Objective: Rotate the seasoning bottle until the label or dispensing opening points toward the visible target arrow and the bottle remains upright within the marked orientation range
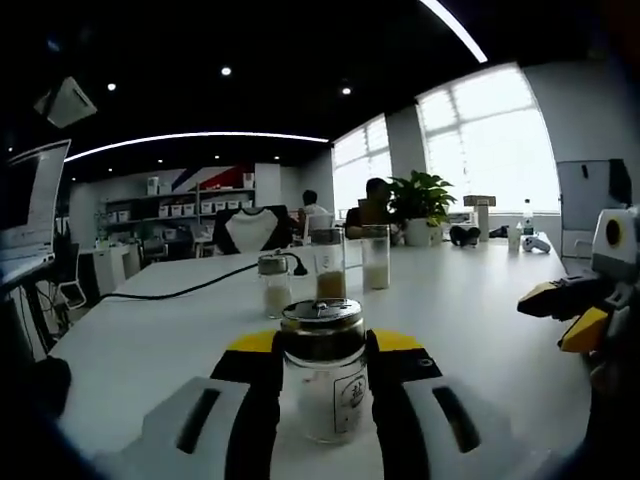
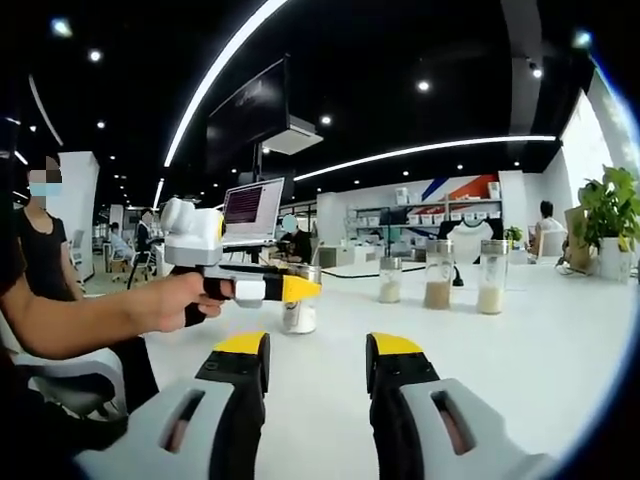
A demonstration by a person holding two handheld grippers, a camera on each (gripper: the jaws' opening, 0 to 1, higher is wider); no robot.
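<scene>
Left tongs [image 1: 322, 385] pinched the seasoning bottle [image 1: 323, 370] between their jaws, one black pad pressed to each side of the glass. That bottle stood upright on the white counter [image 1: 470, 300], with a metal lid, pale powder inside and a small dark label character facing the left gripper view. In the right gripper view the same bottle [image 2: 299, 305] sat beyond the yellow tips of the left tongs [image 2: 290, 289], which a hand [image 2: 180, 300] held by the grip. Right tongs [image 2: 318, 365] stood spread, nothing between their jaws, hovering over bare counter near the bottle; their yellow tips [image 1: 565, 315] also showed at the right of the left gripper view. Farther back on the counter stood three more jars [image 1: 328, 265] with powder. A potted plant [image 1: 420, 205] stood near the windows.
</scene>
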